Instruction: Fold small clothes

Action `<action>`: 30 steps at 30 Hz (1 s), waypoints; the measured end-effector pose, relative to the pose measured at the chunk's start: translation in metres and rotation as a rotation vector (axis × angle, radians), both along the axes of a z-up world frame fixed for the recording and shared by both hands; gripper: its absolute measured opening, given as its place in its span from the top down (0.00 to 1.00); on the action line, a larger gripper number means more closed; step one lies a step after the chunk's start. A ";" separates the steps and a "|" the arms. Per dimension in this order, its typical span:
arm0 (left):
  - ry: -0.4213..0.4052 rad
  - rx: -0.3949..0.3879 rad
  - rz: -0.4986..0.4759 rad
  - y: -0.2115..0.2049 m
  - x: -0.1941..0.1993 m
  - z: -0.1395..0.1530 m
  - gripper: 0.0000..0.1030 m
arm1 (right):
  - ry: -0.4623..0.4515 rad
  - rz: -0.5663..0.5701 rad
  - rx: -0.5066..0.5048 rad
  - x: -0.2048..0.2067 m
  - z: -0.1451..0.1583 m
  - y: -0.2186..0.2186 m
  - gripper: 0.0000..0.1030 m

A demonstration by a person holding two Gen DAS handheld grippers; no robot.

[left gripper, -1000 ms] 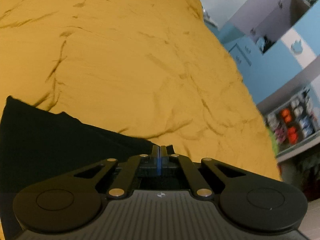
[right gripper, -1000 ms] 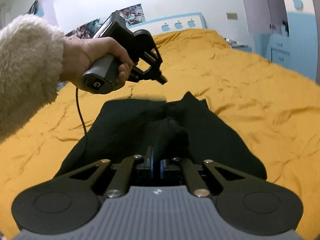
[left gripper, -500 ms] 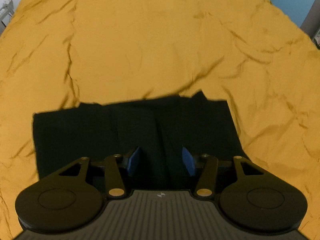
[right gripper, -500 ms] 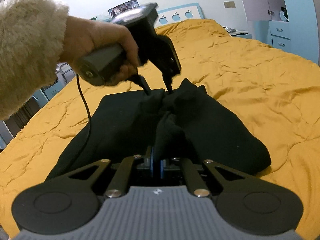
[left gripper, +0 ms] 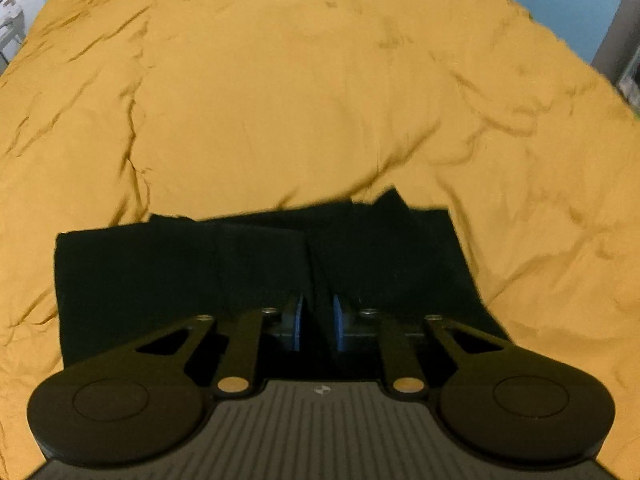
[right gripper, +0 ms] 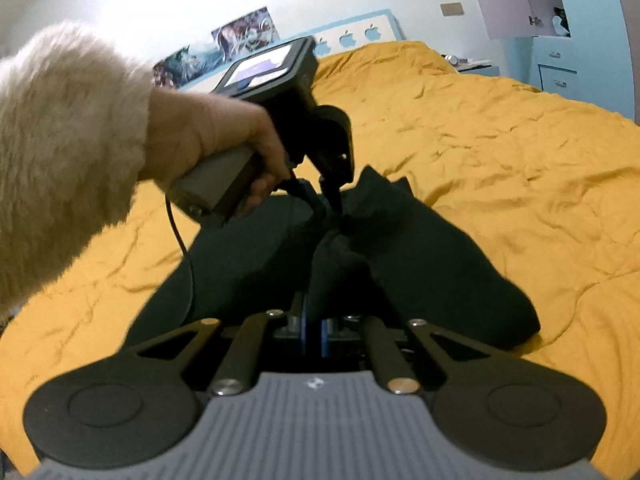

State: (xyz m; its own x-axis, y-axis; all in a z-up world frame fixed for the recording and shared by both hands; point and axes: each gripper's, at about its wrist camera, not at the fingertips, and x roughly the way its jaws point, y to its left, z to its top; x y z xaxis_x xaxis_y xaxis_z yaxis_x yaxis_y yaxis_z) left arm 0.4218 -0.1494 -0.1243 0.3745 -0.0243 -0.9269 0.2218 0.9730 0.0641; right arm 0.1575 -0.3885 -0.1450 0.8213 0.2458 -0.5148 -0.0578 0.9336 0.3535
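A black garment [left gripper: 160, 272] lies flat on the yellow bed cover [left gripper: 280, 100], with a raised ridge of cloth along its middle [right gripper: 420, 260]. My left gripper [left gripper: 319, 320] points steeply down at the far end of that ridge; its jaws are closing, and a fold of the black cloth fills the narrow gap between its blue pads. In the right wrist view a hand [right gripper: 208, 136] holds that left gripper [right gripper: 326, 206], whose tips pinch the bunched cloth. My right gripper [right gripper: 313, 328] is shut on the near end of the ridge.
The yellow cover [right gripper: 500, 160] spreads wide on every side of the garment. A fluffy cream sleeve [right gripper: 60, 160] and a black cable [right gripper: 180, 236] hang at the left. A blue cabinet [right gripper: 568, 60] and a headboard [right gripper: 360, 32] stand beyond the bed.
The left gripper swung down over the garment, opened wide above the middle ridge, then narrowed around it. The right gripper stayed still, shut on the cloth.
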 end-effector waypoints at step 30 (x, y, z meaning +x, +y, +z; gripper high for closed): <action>-0.138 -0.296 -0.171 0.073 -0.093 0.097 0.31 | 0.052 -0.222 0.059 -0.015 0.007 -0.093 0.74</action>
State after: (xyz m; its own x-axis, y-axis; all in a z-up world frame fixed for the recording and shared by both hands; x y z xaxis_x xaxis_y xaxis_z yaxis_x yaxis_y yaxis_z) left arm 0.3286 -0.0768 -0.0274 0.4627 -0.3574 -0.8113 0.3920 0.9033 -0.1744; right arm 0.1420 -0.4816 -0.1383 0.8312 0.0931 -0.5481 0.1664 0.8990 0.4050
